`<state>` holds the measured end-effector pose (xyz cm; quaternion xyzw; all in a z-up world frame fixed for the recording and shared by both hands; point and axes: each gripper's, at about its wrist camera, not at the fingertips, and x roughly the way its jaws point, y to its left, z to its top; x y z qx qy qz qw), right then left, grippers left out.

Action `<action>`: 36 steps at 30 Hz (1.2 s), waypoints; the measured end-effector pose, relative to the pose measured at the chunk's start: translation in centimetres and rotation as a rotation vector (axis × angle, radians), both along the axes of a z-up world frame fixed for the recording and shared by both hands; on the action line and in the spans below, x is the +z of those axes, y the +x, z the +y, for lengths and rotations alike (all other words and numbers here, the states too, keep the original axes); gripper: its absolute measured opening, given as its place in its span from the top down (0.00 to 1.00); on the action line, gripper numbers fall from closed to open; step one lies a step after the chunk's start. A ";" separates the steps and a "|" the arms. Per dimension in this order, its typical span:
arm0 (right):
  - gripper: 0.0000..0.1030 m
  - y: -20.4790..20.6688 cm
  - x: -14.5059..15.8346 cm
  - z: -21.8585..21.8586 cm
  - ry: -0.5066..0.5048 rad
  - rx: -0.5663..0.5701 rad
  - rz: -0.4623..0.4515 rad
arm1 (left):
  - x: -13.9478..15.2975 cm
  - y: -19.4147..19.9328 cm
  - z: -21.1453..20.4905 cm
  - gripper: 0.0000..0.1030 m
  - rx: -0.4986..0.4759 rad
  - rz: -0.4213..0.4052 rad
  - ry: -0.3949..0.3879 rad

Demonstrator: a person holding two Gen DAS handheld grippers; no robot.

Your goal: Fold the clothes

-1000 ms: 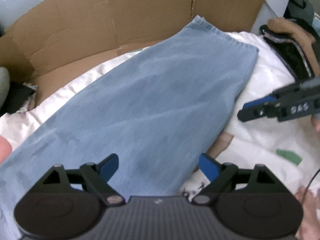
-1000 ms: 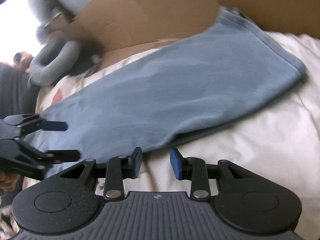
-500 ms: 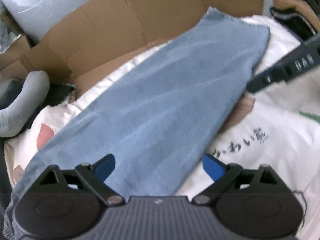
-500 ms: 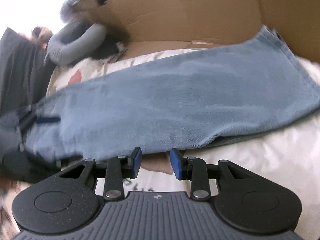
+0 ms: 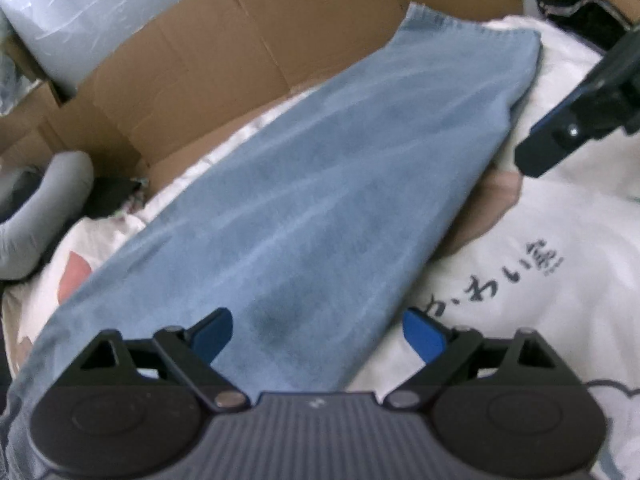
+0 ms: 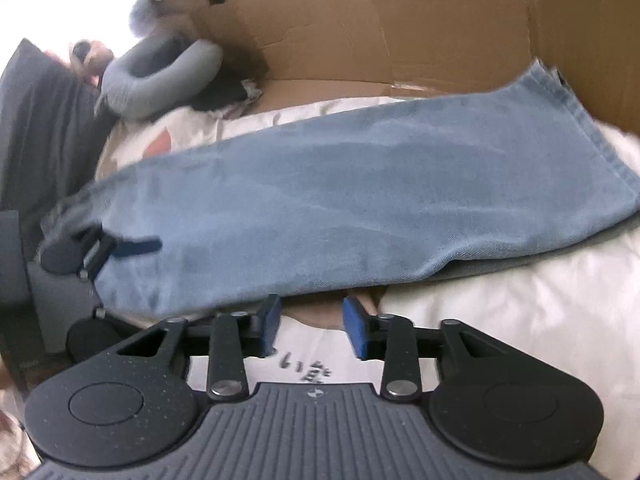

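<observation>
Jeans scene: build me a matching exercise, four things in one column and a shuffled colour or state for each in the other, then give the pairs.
Things:
1. jeans
2. cardboard box
3. neck pillow
4. left gripper

Descriptions:
A. grey, curved, lying beside the box
B. jaws wide apart, holding nothing
C. light blue, laid out flat on the white printed bedding
D. brown, flaps opened out behind the bedding

Pairs: 1-C, 2-D, 3-A, 4-B
</observation>
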<state>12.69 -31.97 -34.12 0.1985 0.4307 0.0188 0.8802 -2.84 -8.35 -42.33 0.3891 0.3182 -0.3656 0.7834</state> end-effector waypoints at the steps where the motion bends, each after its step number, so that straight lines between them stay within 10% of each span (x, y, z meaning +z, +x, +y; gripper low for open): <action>1: 0.58 -0.1 -0.3 0.2 0.002 -0.009 0.003 | -0.2 0.0 0.1 0.13 0.000 -0.007 -0.007; 11: 0.58 1.2 -2.4 2.2 0.000 0.013 0.032 | 1.1 0.5 1.7 0.27 0.007 -0.112 -0.099; 18: 0.58 2.9 -2.2 3.0 -0.053 0.039 0.005 | 3.6 1.4 2.3 0.89 -0.002 -0.011 -0.220; 36: 0.58 9.0 -1.6 1.6 -0.063 -0.028 -0.058 | 6.9 3.9 2.2 0.94 0.056 0.060 -0.324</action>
